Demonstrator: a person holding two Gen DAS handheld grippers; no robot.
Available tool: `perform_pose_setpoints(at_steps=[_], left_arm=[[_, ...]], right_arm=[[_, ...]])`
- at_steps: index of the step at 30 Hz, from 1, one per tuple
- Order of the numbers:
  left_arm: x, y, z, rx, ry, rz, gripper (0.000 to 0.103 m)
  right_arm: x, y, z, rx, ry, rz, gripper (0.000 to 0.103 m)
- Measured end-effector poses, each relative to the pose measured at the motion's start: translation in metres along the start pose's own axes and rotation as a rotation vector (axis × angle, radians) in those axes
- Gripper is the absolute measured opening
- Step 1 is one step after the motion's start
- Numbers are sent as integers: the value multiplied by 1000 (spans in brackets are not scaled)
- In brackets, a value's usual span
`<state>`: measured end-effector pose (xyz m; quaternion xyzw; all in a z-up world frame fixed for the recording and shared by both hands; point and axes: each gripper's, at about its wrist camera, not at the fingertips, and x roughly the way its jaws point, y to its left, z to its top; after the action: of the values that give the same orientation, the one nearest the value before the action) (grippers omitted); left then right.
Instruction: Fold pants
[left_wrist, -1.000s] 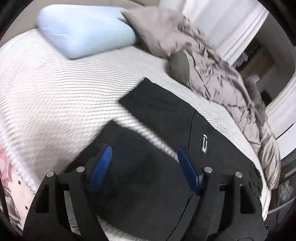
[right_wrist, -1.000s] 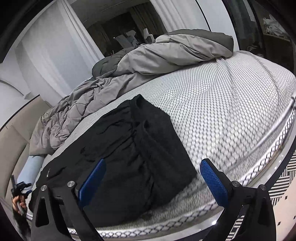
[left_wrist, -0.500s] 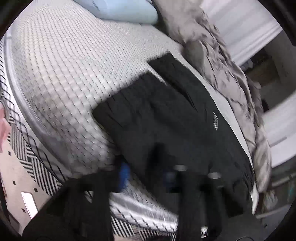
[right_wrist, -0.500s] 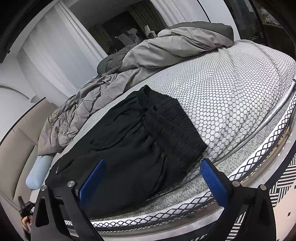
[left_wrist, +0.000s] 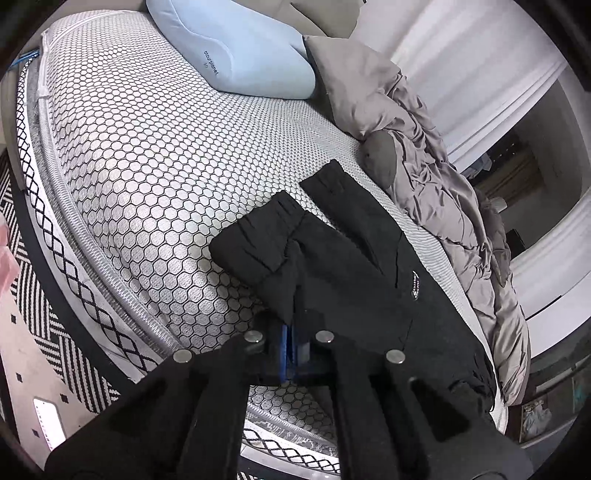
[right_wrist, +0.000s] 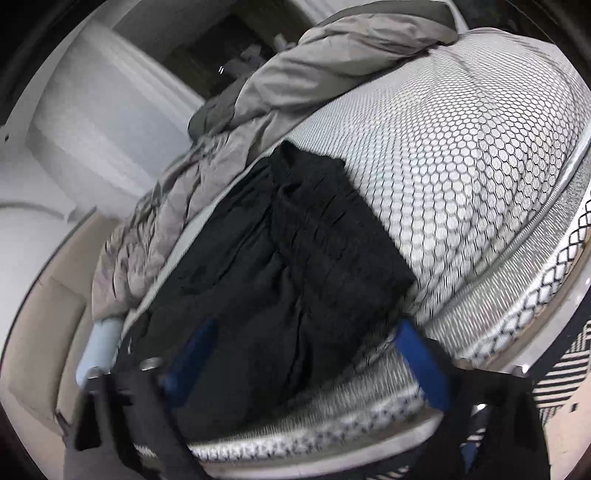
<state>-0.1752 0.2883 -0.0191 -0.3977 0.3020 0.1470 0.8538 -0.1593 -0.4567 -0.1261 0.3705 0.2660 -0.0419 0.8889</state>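
Since the earlier frame your left gripper (left_wrist: 290, 341) has pinched shut on the pants' (left_wrist: 354, 266) near edge, at lower centre on the mattress (left_wrist: 140, 155), while your right gripper (right_wrist: 295, 354) has been closing, spread with no firm hold; lifting now could drag the pants crooked.

Pants (left_wrist: 354, 258) black. Mattress (left_wrist: 147, 155) white with black honeycomb pattern. Pillow (left_wrist: 236, 51) pale blue; duvet (left_wrist: 436, 173) grey.

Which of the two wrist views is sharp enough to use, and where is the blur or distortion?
Left wrist: sharp; mattress hexagons crisp, pants dark with little fold detail, fisheye bending at the edges. Right wrist: motion-blurred, worst at the right gripper and near pants edge; far mattress clearer.
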Motion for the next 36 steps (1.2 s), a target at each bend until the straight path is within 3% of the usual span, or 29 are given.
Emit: perform_pose_setpoints(at_steps=[2, 3, 5, 9, 14, 20, 23, 25, 27, 28, 29, 30, 32, 36], left_arm=[[7, -4, 1, 8, 1, 3, 0], [5, -4, 0, 12, 1, 0, 0], [5, -4, -4, 19, 1, 4, 0], [13, -1, -13, 10, 18, 20, 0], [3, -11, 8, 13, -7, -29, 0], [20, -62, 74, 39, -43, -49, 0], [57, -104, 117, 64, -48, -8, 0], [97, -136, 148, 89, -6, 25, 1], [141, -160, 176, 106, 28, 77, 14], [160, -167, 186, 100, 38, 104, 26], [173, -171, 194, 87, 27, 143, 42], [179, -173, 200, 79, 4, 163, 49], [182, -174, 205, 74, -49, 162, 72], [178, -173, 192, 144, -30, 159, 73]], right_arm=[[6, -3, 3, 21, 0, -47, 47], [4, -2, 2, 1, -11, -51, 42], [-3, -3, -1, -21, -28, -47, 21], [-23, -21, -11, 44, -46, -5, 16], [-40, -3, -3, -1, -90, 11, 15], [-49, 56, 50, -64, -202, 41, 14], [-22, 93, 93, -88, -232, 40, 13], [14, 118, 128, -73, -237, 5, 13], [57, 141, 164, -99, -213, -60, 18], [76, 147, 181, -108, -215, -94, 36], [96, 155, 194, -118, -229, -141, 64], [106, 157, 202, -126, -245, -187, 72], [122, 157, 209, -130, -250, -254, 74], [122, 148, 188, -150, -225, -204, 81]])
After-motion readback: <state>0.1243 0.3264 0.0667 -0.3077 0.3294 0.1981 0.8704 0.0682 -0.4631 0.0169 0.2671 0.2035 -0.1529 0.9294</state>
